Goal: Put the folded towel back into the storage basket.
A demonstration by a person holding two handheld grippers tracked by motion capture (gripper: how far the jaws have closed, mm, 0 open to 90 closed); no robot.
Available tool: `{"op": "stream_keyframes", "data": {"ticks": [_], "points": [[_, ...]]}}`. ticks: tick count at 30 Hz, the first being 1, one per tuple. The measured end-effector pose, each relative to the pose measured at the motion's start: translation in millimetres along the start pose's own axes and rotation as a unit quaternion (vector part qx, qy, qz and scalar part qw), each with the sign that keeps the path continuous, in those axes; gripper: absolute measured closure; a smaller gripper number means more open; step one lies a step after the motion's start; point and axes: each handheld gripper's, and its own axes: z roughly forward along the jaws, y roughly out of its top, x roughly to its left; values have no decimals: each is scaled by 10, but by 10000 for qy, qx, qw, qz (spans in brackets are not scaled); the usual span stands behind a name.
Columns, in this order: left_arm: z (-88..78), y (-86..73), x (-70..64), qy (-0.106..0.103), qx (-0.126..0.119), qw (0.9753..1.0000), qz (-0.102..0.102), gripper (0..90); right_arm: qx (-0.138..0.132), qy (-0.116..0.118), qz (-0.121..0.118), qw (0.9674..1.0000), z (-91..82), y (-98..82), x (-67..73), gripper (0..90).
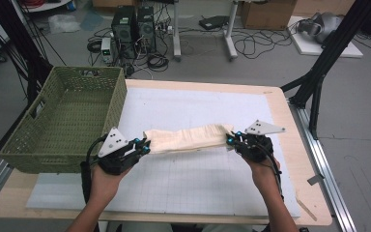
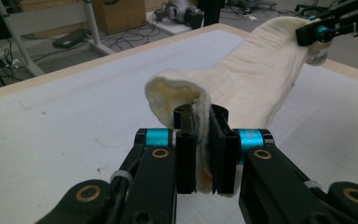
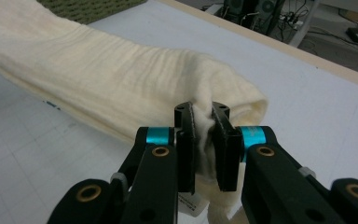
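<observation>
Two grippers hold your folded cream towel (image 1: 188, 138) above the table (image 1: 290, 121): left gripper (image 1: 145, 146) clamps its nine-o'clock end, right gripper (image 1: 232, 139) its three-o'clock end. It seems slightly slack between them. The basket (image 1: 58, 121) sits at ten o'clock.

Even, soft indoor light; faint shadows; high view slightly soft; no glare.

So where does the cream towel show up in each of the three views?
High view: cream towel stretched across the middle, between the left gripper and right gripper.
Left gripper view: centre, running from the near jaws up to the top right.
Right gripper view: from top left down to the jaws at centre.
Shared landmark: the white gridded mat on the table.
</observation>
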Motion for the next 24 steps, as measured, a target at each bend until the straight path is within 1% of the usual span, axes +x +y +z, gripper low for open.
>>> {"op": "stream_keyframes", "data": {"ticks": [4, 7, 9, 14, 17, 20, 24], "points": [[-85, 47, 19, 50, -68, 10000, 39, 822, -52, 1, -44, 10000, 58, 129, 20, 817], [-169, 95, 35, 106, -117, 9998, 104, 821, -69, 32, -91, 9999, 115, 214, 30, 817], [-229, 128, 42, 146, -155, 9996, 160, 821, -102, 52, -163, 9998, 164, 292, 37, 818], [-356, 176, 65, 246, -260, 9991, 215, 821, -128, 105, -273, 9995, 282, 468, 87, 818], [-426, 180, 92, 295, -291, 9989, 214, 822, -143, 126, -335, 9993, 343, 560, 117, 818], [-481, 174, 113, 339, -319, 9987, 209, 821, -232, 186, -344, 9990, 414, 657, 133, 818], [-545, 178, 159, 404, -373, 9984, 164, 822, -170, 248, -370, 9989, 535, 733, 181, 818]]}}
